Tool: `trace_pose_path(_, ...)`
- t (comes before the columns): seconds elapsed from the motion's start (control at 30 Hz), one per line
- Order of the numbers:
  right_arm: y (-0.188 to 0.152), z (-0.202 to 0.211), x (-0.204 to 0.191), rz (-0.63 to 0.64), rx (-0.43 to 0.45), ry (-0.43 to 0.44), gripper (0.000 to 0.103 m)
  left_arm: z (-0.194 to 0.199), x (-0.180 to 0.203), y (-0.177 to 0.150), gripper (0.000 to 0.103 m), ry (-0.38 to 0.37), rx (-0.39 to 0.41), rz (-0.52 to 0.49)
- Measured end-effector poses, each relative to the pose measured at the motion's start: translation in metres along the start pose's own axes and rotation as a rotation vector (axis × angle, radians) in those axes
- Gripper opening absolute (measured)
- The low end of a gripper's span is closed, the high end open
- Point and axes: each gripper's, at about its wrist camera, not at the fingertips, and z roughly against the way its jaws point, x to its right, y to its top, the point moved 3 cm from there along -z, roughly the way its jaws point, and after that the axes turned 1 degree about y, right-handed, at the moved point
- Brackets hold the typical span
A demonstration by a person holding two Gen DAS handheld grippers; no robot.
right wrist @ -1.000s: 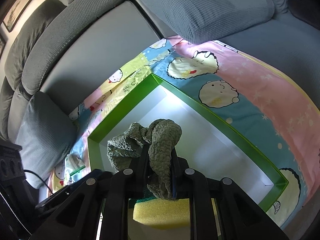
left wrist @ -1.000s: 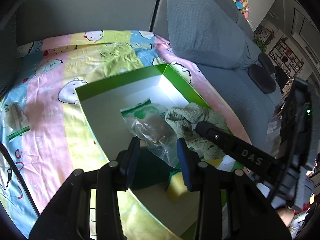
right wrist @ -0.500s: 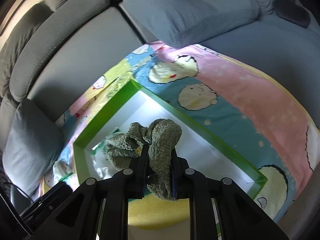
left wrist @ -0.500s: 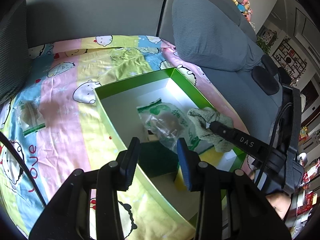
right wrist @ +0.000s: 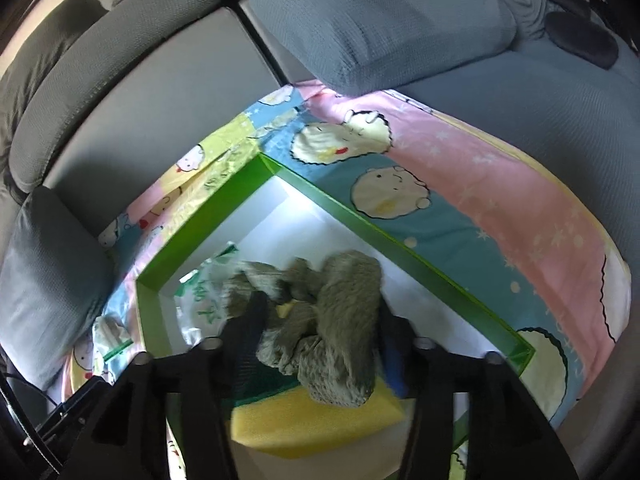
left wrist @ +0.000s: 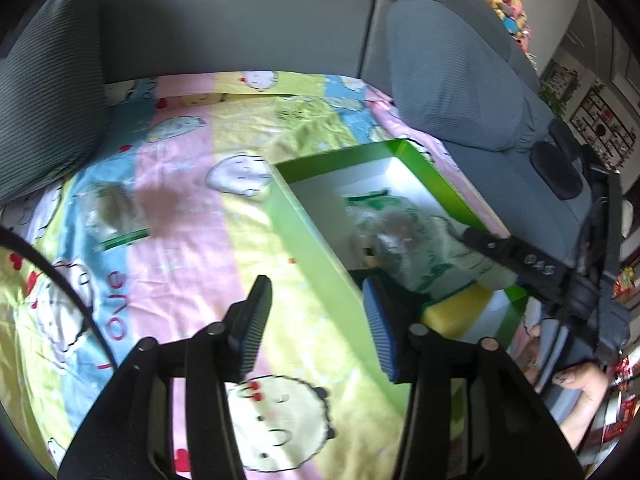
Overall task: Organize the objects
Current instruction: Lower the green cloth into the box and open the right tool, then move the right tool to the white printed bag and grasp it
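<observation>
A green box (left wrist: 308, 240) with a white inside lies on a cartoon bedsheet; it also shows in the right wrist view (right wrist: 332, 200). In it are a clear plastic bag (left wrist: 384, 232), a grey-green cloth (right wrist: 340, 320) and a yellow-green sponge (right wrist: 312, 416). My right gripper (right wrist: 320, 336) is open around the cloth, which rests on the sponge. My left gripper (left wrist: 316, 328) is open and empty above the box's left wall. A second plastic bag (left wrist: 112, 212) lies on the sheet to the left.
Grey sofa cushions (left wrist: 452, 80) rise behind and to the right of the sheet (left wrist: 180, 240). A grey cushion (left wrist: 44, 92) stands at the left. A black cable (left wrist: 52, 280) crosses the left edge. A hand (left wrist: 580, 396) shows at the lower right.
My right gripper has opened and let the cloth drop onto the sponge in the box. My left gripper has swung left, from over the bag in the box to above the box's left wall.
</observation>
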Motion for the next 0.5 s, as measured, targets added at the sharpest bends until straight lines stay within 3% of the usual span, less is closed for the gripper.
trace_pose_path(0.07,-0.001,0.003,-0.007,0.018,0.009,0.01,0.063,0.004,-0.015,-0.003,0.054,0.024,0.007,0.016)
trace_pose_path(0.23,-0.001,0.016,-0.027,0.086,0.064,-0.033,0.072,0.014,-0.062,-0.014,0.079,0.083,0.027,0.1)
trace_pose_path(0.5,-0.013,0.022,-0.072,0.191,0.074,-0.035,0.074,0.024,-0.138,-0.037,0.081,0.147,0.049,0.306)
